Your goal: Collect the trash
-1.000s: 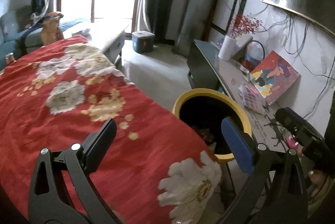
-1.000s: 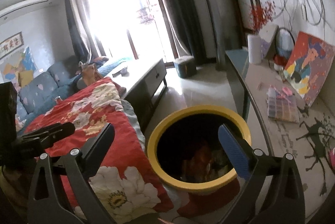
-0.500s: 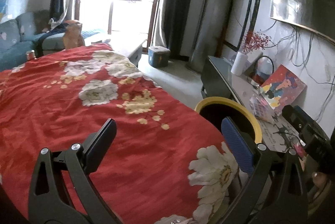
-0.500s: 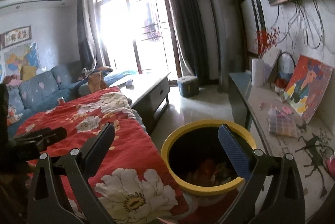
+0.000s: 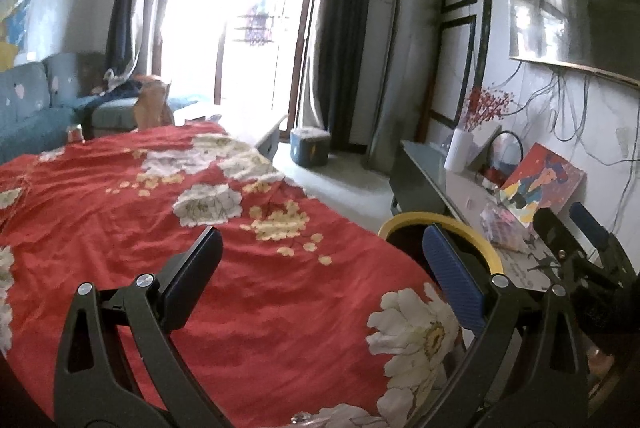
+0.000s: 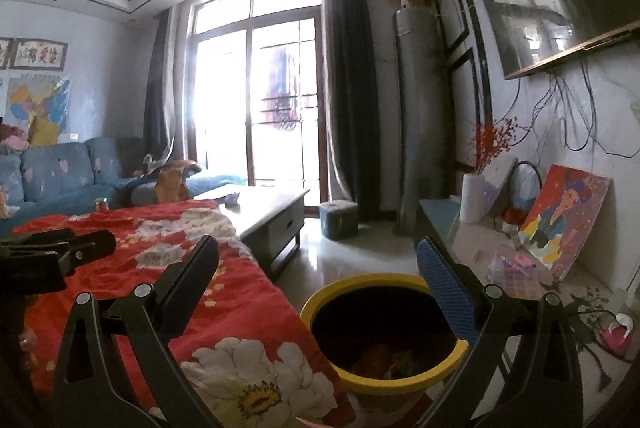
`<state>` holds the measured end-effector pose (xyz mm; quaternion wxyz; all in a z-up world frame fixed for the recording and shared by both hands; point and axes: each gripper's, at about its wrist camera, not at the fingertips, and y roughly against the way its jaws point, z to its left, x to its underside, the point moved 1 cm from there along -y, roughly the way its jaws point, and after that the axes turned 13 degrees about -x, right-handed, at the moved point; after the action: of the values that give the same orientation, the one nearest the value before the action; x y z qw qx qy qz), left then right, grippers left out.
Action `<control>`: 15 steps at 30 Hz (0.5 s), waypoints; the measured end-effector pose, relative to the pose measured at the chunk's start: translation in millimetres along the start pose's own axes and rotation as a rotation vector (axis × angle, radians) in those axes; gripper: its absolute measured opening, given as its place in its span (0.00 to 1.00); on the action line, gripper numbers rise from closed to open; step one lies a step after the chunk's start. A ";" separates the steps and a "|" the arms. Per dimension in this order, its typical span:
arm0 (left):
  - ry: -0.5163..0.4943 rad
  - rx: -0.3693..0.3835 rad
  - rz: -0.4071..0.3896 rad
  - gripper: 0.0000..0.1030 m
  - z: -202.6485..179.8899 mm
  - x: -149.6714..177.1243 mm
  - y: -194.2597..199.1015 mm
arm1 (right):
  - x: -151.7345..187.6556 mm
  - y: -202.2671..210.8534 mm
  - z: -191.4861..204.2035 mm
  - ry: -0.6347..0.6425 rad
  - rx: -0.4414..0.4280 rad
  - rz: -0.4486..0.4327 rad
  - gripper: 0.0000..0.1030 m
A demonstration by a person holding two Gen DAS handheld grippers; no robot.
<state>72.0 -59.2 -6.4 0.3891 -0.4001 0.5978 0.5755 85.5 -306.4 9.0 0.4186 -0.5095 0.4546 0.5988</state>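
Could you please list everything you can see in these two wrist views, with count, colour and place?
Trash bin: one, yellow rim, dark inside with some trash, on the floor beside the cloth.
Floral cloth: one, red with white flowers, spread on the left.
Sofa: one, blue, far left.
Coffee table: one, pale top, beyond the cloth.
Small box: one, blue, on the floor by the curtain.
Painting: one, red and colourful, leaning on the right wall.
Vase: one, white, red sprigs, on the side counter.
Left gripper: open, empty.
Right gripper: open, empty.
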 end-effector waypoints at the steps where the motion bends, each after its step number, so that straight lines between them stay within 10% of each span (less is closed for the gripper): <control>1: -0.001 0.001 -0.007 0.89 -0.7 0.4 1.4 | 1.4 0.0 -1.0 -0.005 0.002 0.003 0.94; 15: -0.010 -0.023 -0.001 0.89 -4.6 12.0 -3.4 | 13.8 -13.6 -7.9 -0.047 -0.016 0.053 0.94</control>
<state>70.7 -64.2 -18.7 0.3876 -0.4020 0.5890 0.5841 98.6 -310.3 -6.8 0.4089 -0.4865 0.4532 0.6251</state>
